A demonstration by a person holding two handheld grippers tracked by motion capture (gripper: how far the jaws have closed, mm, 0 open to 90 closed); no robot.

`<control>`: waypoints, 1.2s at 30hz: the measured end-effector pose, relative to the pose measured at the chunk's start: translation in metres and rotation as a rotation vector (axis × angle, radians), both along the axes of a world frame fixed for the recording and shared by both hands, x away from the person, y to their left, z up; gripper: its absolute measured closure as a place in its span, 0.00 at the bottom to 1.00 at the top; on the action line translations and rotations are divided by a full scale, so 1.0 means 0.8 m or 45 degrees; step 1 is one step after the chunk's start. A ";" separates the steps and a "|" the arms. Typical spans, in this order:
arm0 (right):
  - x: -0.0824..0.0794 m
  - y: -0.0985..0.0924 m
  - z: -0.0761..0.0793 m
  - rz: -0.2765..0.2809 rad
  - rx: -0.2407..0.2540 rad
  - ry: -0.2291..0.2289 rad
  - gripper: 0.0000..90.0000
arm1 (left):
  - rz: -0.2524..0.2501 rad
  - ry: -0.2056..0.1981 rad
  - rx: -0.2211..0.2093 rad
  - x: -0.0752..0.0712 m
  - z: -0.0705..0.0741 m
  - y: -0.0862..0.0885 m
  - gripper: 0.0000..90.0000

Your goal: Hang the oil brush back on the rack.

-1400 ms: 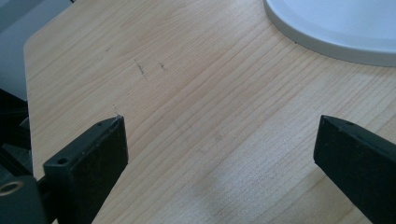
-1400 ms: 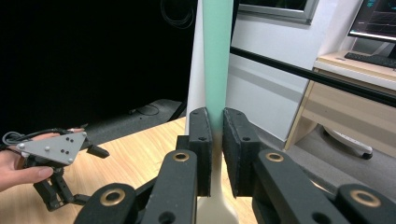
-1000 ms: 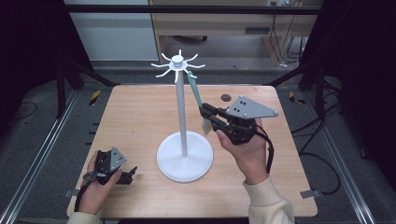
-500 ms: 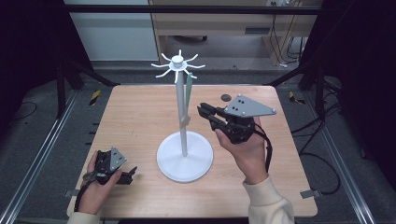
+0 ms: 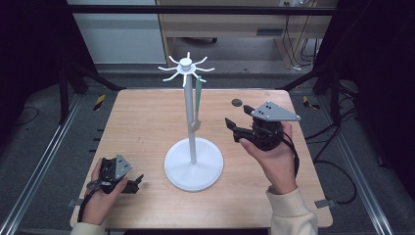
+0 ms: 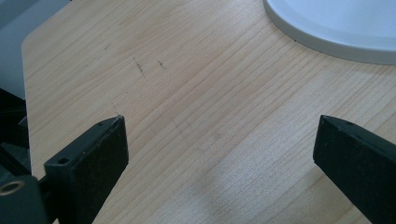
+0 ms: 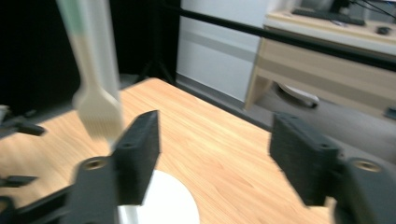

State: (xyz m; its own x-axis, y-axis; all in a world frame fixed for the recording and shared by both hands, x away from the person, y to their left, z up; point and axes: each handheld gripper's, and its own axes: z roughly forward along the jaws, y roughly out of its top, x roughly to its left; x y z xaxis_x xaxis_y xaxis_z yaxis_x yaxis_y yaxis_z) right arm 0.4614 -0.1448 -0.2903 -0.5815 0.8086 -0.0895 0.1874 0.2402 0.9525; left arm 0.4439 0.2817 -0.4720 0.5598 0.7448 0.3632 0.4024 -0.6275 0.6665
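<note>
The brush (image 5: 197, 105) hangs from a hook of the white stand (image 5: 192, 147), its bristle end beside the pole. The right gripper (image 5: 234, 129) sits just beside it, jaws having just been opening, nothing between them. To finish well, I'd say it should back away level and slowly, so no jaw clips the dangling brush or tips the stand. The left gripper (image 5: 132, 183) rests on the table (image 5: 142, 122), jaws apart and empty.
</note>
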 end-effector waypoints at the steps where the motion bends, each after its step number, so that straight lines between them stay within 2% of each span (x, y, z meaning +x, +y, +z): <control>1: 0.003 -0.002 -0.003 -0.027 -0.010 0.007 0.29 | 0.000 -0.001 -0.001 0.000 0.000 0.000 0.03; 6: 0.005 -0.005 -0.006 -0.062 -0.014 -0.001 0.24 | 0.006 -0.005 -0.007 0.000 0.001 0.002 0.03; 12: 0.006 -0.020 -0.012 -0.114 -0.029 0.011 0.18 | 0.015 -0.022 -0.013 0.000 0.003 0.000 0.03; 16: 0.007 -0.037 -0.018 -0.149 -0.023 -0.015 0.14 | 0.021 -0.021 -0.015 0.001 0.003 0.001 0.03; 19: 0.007 -0.042 -0.022 -0.153 -0.014 -0.023 0.12 | 0.030 -0.033 -0.024 0.001 0.003 0.004 0.03; 23: 0.009 -0.048 -0.029 -0.176 -0.033 -0.031 0.11 | 0.030 -0.040 -0.025 0.000 0.004 0.005 0.03; 27: 0.011 -0.055 -0.037 -0.199 0.003 -0.011 0.10 | 0.032 -0.040 -0.032 -0.001 0.004 0.005 0.03; 29: 0.013 -0.060 -0.042 -0.213 0.020 -0.014 0.11 | 0.031 -0.039 -0.028 0.000 0.004 0.005 0.03; 31: 0.015 -0.065 -0.050 -0.238 0.011 -0.010 0.12 | 0.029 -0.039 -0.023 0.000 0.004 0.004 0.03; 34: 0.020 -0.072 -0.065 -0.269 0.002 0.024 0.12 | 0.029 -0.044 -0.023 -0.001 0.004 0.003 0.03; 35: 0.022 -0.077 -0.078 -0.285 -0.008 0.046 0.12 | 0.031 -0.046 -0.025 -0.001 0.004 0.003 0.03; 36: 0.022 -0.077 -0.078 -0.285 -0.008 0.046 0.12 | 0.031 -0.045 -0.025 -0.001 0.004 0.004 0.03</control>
State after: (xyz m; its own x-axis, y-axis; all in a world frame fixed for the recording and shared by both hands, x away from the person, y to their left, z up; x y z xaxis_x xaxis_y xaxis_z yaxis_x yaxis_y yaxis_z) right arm 0.4791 -0.2064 -0.3525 -0.3905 0.9174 -0.0769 0.2708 0.1943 0.9428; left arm 0.4433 0.2847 -0.4687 0.5289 0.7651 0.3673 0.3935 -0.6045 0.6927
